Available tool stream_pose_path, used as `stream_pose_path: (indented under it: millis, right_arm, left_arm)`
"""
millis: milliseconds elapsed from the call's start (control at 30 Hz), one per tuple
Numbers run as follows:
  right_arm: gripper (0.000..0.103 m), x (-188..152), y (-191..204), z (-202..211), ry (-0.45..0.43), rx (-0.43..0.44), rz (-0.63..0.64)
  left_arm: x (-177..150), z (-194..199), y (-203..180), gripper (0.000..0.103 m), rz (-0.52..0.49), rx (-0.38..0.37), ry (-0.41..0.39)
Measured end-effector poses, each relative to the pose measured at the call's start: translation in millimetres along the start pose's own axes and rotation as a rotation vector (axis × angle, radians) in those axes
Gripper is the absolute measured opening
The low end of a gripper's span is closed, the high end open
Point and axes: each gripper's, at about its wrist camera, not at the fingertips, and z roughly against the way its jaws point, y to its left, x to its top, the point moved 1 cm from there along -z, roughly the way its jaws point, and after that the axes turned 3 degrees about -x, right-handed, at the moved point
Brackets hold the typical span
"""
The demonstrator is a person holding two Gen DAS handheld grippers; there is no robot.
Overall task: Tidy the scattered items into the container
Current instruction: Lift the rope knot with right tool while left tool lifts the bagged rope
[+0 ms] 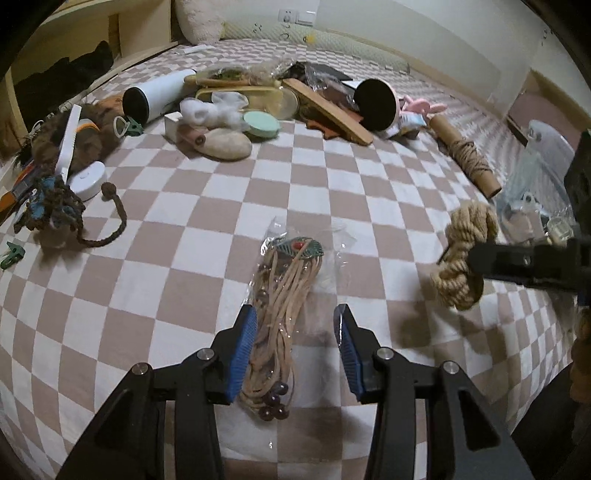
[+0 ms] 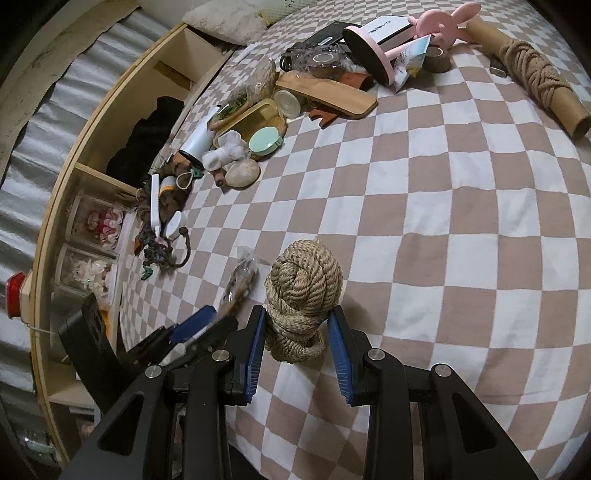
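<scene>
A: Two grabs on the go. Right gripper [image 2: 295,334] clamped on a coil of jute rope [image 2: 302,295], held clear above the checked bedspread [image 2: 461,229].

B: And the left gripper [image 1: 295,347]?

A: Spread wide, straddling a clear packet of tan cords with beads [image 1: 275,325] lying flat on the cloth. Blue pads [image 1: 242,354] either side, left one just beside the cords, not yet squeezing.

B: Any sign of the container?

A: Probably that clear plastic tub [image 1: 532,184] at the far right of the left view, just beyond the rope. Hard to tell how much sits inside; something pale and glassy, no more.

B: So how far along?

A: Early, by the look of it. Plenty left on the bed: white tube [image 1: 159,96], pale stone [image 1: 225,144], mint round tin [image 1: 261,125], wooden board [image 1: 328,110], twine-wrapped cardboard roll [image 1: 467,155], braided cord bundle [image 1: 61,210], green clip [image 1: 11,254], pink toy [image 2: 443,22].

B: Next up?

A: Likely rope over to the tub, then a pinch on the packet. Slippery film there, could slide out.
</scene>
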Motion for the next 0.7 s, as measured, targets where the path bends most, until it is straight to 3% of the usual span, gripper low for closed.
stream_pose_path:
  millis: [167,333,700]
  right_arm:
    - [0.035,9.7,11.4,-18.3,0.013,-0.06,0.036]
    - [0.034,12.1,24.6,-51.2,0.075,-0.093,0.058]
    - [0.034,20.4,61.2,-55.9,0.088,0.001,0.086]
  left_arm:
    - [-2.8,-4.8,-4.5,0.051,-0.028,0.03,0.017]
    - [-2.7,-2.4,1.3,0.051,0.004,-0.01,0.013]
    - [-1.3,-1.3,2.3,0.051,0.009,-0.046,0.013]
